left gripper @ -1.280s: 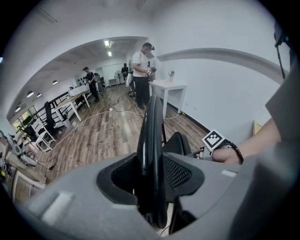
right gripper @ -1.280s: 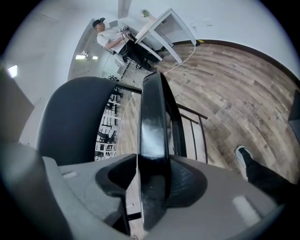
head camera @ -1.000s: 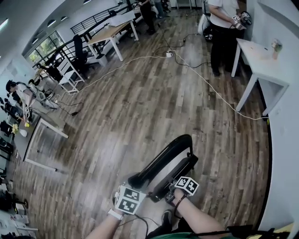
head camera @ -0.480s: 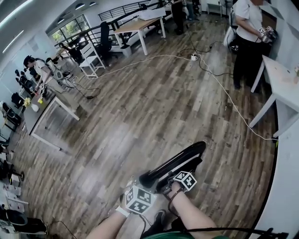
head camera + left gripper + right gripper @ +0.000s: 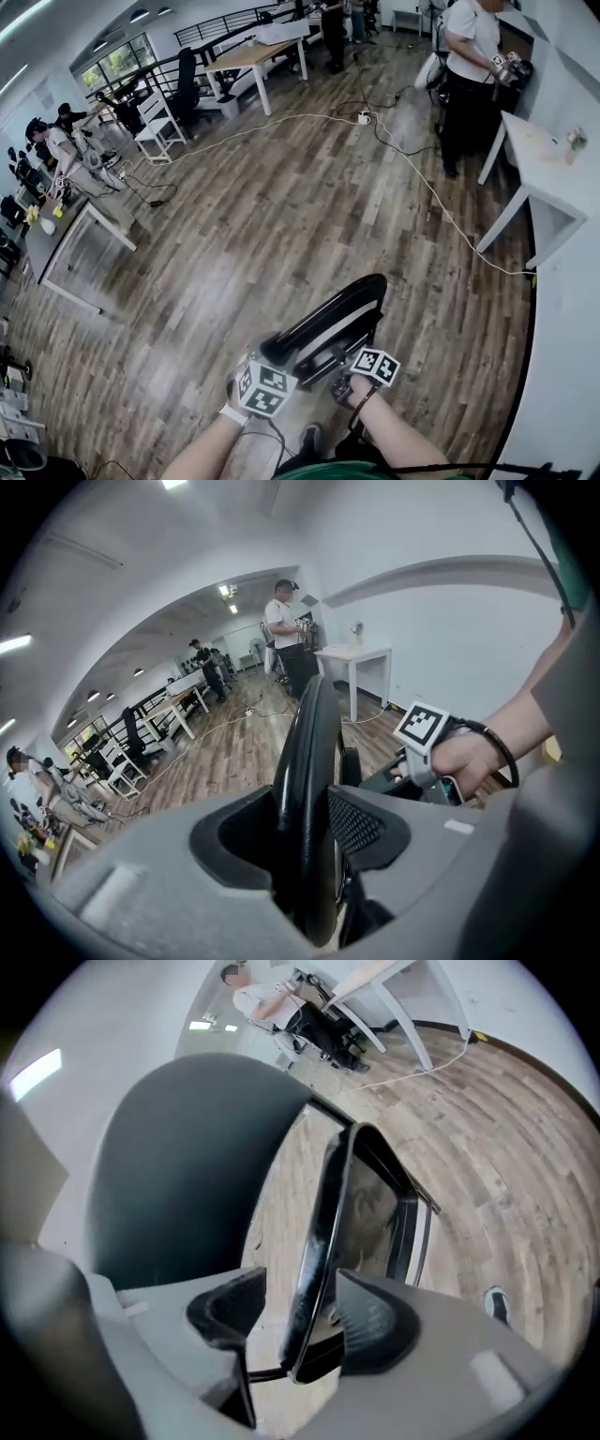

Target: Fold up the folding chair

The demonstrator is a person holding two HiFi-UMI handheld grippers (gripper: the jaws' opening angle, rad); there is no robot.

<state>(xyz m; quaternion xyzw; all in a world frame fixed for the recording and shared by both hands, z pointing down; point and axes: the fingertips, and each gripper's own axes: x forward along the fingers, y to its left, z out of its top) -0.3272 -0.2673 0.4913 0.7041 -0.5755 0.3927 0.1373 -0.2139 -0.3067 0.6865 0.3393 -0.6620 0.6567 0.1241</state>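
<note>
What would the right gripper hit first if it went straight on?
The folding chair: its black edge already stands between the right gripper's jaws, which have just been opening. Past it, probably the wooden floor.

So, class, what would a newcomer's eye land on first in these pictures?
Probably the black folding chair, nearly folded, low in the head view's middle. Next the white cable snaking across the wooden floor, and a person standing by the white table at upper right.
</note>
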